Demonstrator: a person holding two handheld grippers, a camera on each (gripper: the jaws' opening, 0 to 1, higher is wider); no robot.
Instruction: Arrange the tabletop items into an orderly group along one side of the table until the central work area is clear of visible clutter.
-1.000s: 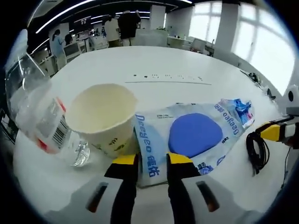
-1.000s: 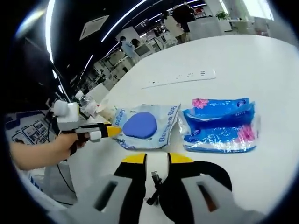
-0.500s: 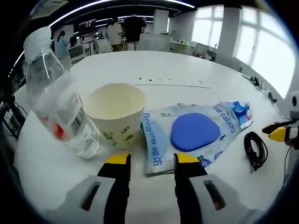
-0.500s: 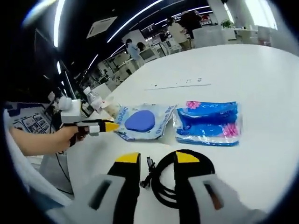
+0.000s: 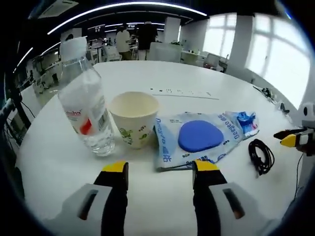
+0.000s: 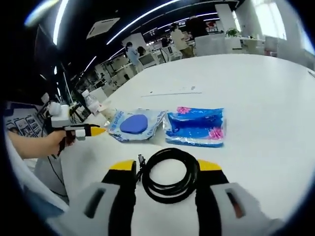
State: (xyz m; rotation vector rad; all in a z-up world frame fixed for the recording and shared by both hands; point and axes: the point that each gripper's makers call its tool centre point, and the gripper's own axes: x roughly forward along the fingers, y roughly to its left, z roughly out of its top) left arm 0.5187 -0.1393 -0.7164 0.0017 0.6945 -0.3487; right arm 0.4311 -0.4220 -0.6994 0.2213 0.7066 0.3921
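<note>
Both claws have pulled back and spread, released: left claw (image 5: 160, 169) short of cup (image 5: 134, 119) and bottle (image 5: 86, 109); right claw (image 6: 166, 167) straddling coiled cable (image 6: 170, 174).

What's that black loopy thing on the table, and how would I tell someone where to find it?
On the big white table, look just in front of the right tongs, between their yellow tips. There lies a coiled black cable, nearer than the two blue plastic packets. It is the dark ring-shaped item; its neighbours are flat and blue.
</note>
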